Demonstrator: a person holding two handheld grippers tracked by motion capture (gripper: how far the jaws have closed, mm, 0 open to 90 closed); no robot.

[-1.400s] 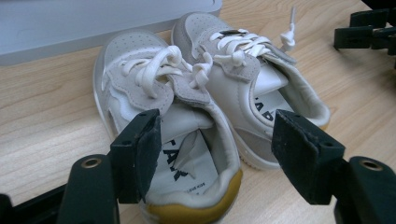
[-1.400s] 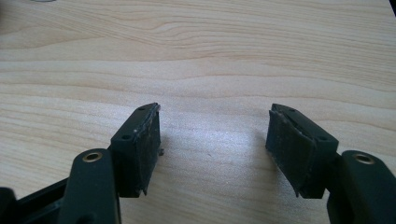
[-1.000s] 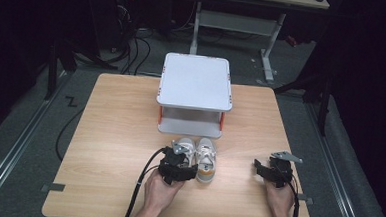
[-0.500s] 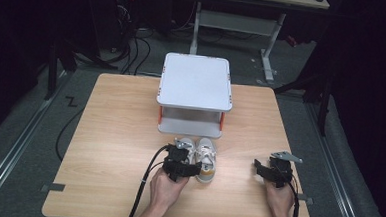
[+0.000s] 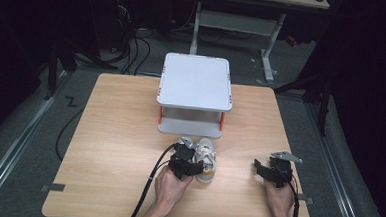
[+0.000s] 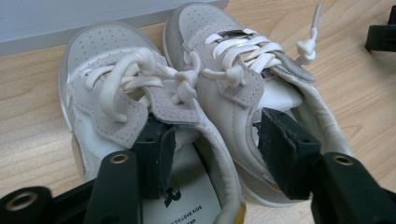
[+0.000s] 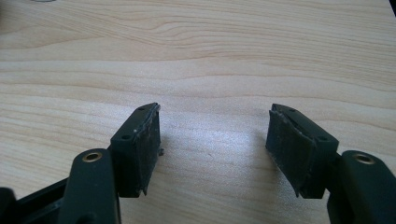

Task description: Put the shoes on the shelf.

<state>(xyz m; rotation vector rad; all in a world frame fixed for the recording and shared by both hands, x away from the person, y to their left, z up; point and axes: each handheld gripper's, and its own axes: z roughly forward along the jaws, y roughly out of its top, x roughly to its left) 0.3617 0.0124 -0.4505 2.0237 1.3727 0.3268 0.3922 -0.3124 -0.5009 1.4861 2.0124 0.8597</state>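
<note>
Pair of small white shoes (image 5: 202, 156) is sitting on the worktop (image 5: 114, 134), just in front of the white two-tier rack (image 5: 195, 96), toes pointing toward the rack. Taking the shoes as the landmark and going left to right.

You are holding the left tongs (image 5: 190, 161) at the heel end of the shoes. In the left gripper view, one jaw is sitting inside the opening of the left shoe (image 6: 116, 107) and the other inside the opening of the right shoe (image 6: 243, 79), so the two adjoining inner walls are lying between the pads. The jaws have just been closing on those walls; whether the pads are pressing yet, you cannot tell from the frames.

You are resting the right tongs (image 5: 263, 171) well to the right of the shoes, low over bare wood. Its jaws are standing spread apart, pinching nothing.
</note>
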